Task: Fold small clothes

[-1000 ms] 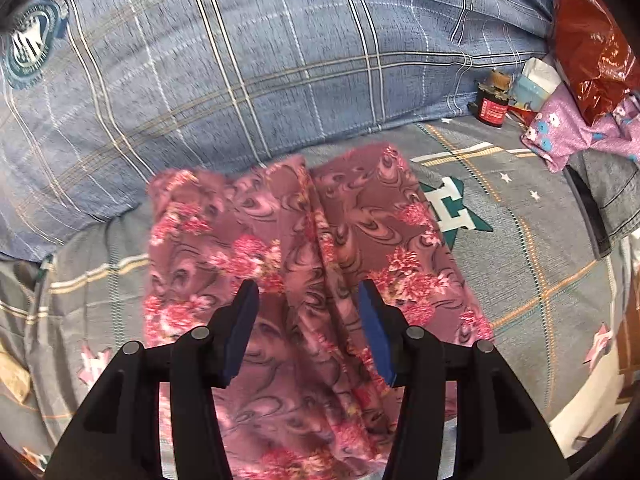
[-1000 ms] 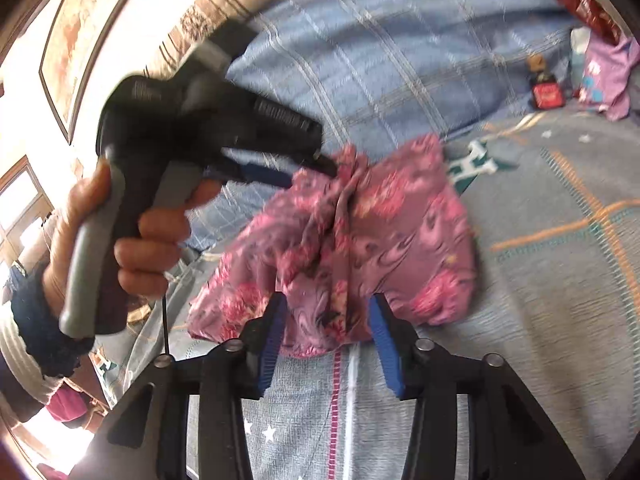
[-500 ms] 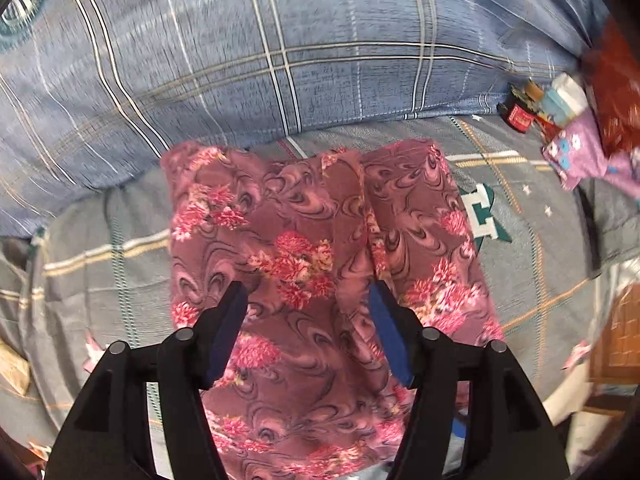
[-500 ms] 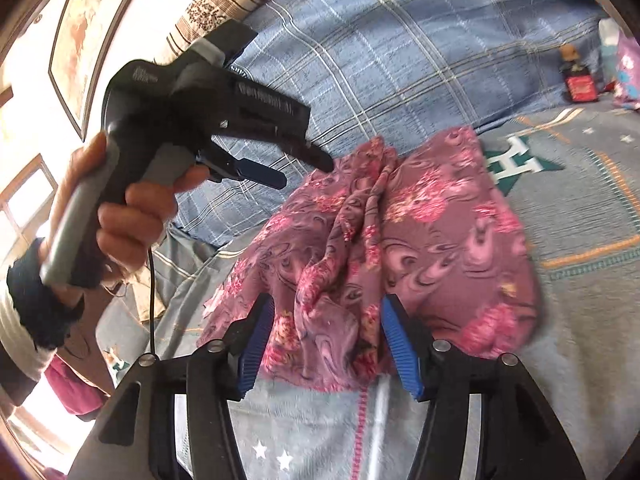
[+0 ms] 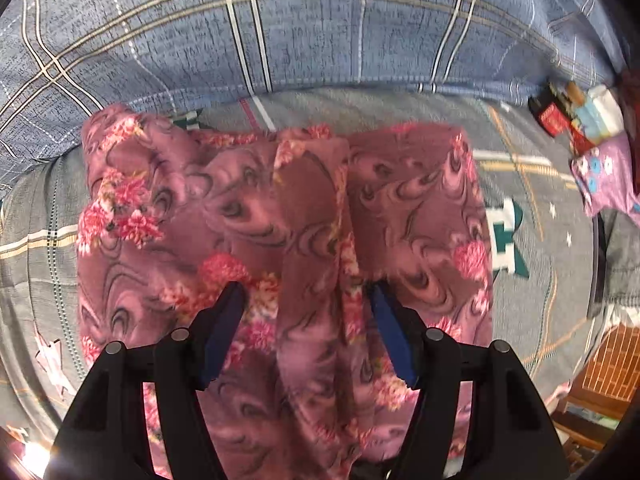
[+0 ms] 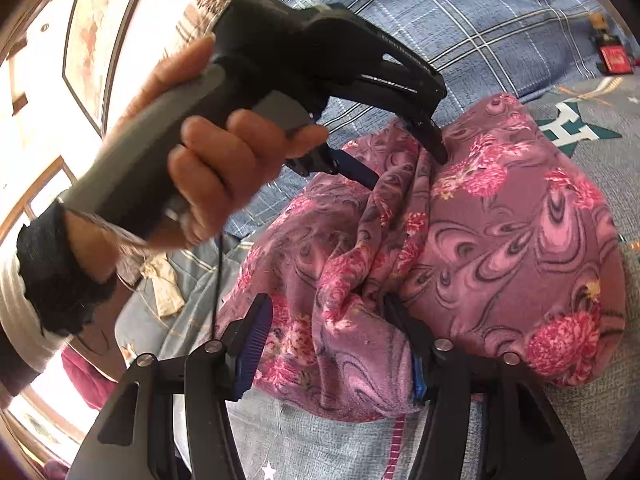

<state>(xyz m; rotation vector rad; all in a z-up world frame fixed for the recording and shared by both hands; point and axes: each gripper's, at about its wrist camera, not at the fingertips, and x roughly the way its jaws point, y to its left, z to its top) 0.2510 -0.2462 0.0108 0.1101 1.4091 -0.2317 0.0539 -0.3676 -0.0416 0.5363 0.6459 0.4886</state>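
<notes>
A small mauve garment with pink flowers [image 5: 416, 208] lies bunched on the grey bedsheet [image 5: 532, 304]. A raised fold runs down its middle. My left gripper [image 5: 305, 288] points straight down over that fold, jaws open, with the ridge between the blue pads but not pinched. In the right wrist view the same garment [image 6: 520, 232] fills the centre. My right gripper [image 6: 327, 304] stands open at its near hem, with bunched cloth lying between the fingers. A hand [image 6: 216, 168] holds the left gripper [image 6: 406, 168] over the far end of the fold.
A blue plaid quilt [image 5: 320, 32] rises behind the garment. At the far right lie a small dark red bottle [image 5: 550, 114], a pale packet [image 5: 600, 114] and a purple cloth [image 5: 604, 176]. A green letter patch [image 5: 508, 236] marks the sheet beside the garment.
Both grippers have opened wider and come down closer to the garment. The cloth has settled lower and spread flatter on the sheet. The left gripper has shifted along the fold.
</notes>
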